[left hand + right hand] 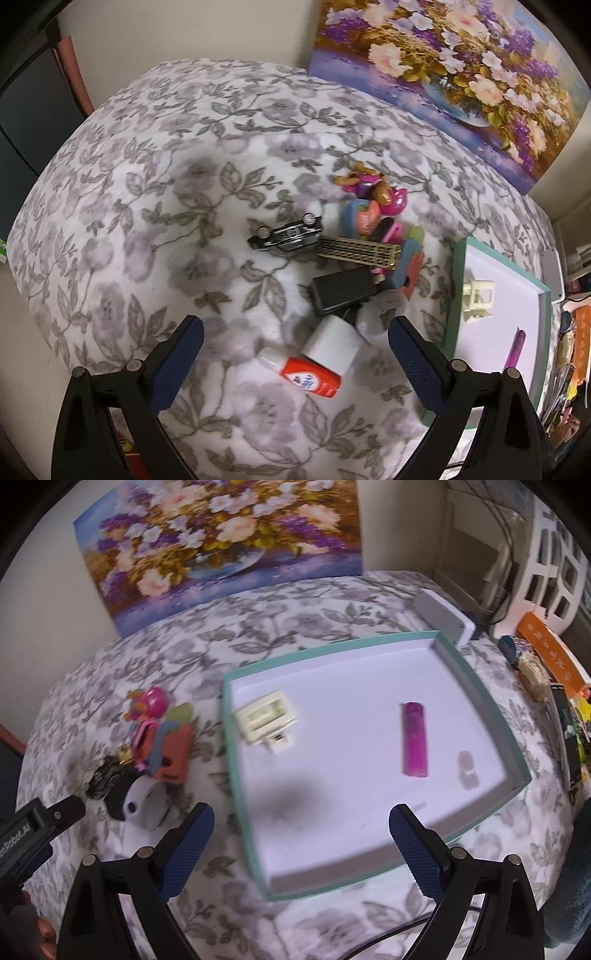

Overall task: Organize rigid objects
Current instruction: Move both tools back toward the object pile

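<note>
Across the whole scene spreads a bed (155, 206) under a grey floral blanket, with a flower painting (221, 542) leaning on the far wall. On the right half of the blanket lies a shallow teal-rimmed tray (236, 775) with a white floor. Inside it, near the far left corner, rests a cream plastic frame (266, 720), and well apart to its right a purple lighter (415, 744) lies flat. Left of the tray, on the blanket, sits a loose pile: a black toy car (286, 236) upside down, a gold ladder-like piece (356, 251) touching it, a black box (341, 290) just nearer, pink and orange toys (373, 199) at the far side, a white cube (332, 345) and a red-and-white bottle (306, 378) nearest. Above the near end of the pile, the left gripper (295, 365) hangs with its jaws spread wide, grasping nothing; the bottle and cube show between its fingers. Over the tray's near edge, the right gripper (301, 849) is likewise released, jaws wide and bare.
</note>
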A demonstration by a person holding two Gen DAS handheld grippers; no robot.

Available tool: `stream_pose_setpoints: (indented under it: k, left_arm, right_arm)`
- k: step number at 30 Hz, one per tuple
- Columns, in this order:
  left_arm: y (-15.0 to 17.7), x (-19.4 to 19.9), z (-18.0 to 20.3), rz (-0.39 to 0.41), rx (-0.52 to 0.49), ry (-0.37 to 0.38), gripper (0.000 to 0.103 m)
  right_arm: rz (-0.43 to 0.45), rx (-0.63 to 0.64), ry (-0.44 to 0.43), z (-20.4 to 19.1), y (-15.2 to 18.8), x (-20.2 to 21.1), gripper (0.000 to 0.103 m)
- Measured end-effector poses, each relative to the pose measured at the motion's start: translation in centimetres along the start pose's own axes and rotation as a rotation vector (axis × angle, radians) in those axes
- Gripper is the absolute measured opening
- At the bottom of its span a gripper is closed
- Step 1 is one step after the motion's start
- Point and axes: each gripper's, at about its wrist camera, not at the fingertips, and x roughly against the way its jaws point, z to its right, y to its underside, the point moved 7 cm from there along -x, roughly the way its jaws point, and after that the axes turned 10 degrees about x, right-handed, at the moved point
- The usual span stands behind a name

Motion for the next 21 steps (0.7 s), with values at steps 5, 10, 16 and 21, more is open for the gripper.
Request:
stream_pose_setpoints:
  k: [5,10,16,21]
  left_arm:
    - [0.6,-1.2,-1.3,-0.05,0.002,-0.018,0.1]
    - [1.2,-3.0,-2.7,-0.112,0.041,-0.043,0.1]
    - [2.8,-4.4,-2.5,-0.174,-0.004,-0.062,0.1]
    - [4.7,-5.7,-1.0,-0.247,-0.079,-0.049,0.1]
  right_arm:
    - [-0.031,0.01,-0.047,-1.9,0.7,-0.5,0.097]
    - [-0.09,0.014,-0.1,-3.4,1.4,-2.0,0.097]
    - [-0.127,0.009,-0.095,-3.8,1.7,-3.2,0.097]
    - [-0.134,0.013,-0.087,-3.6,1.7,-3.5,0.097]
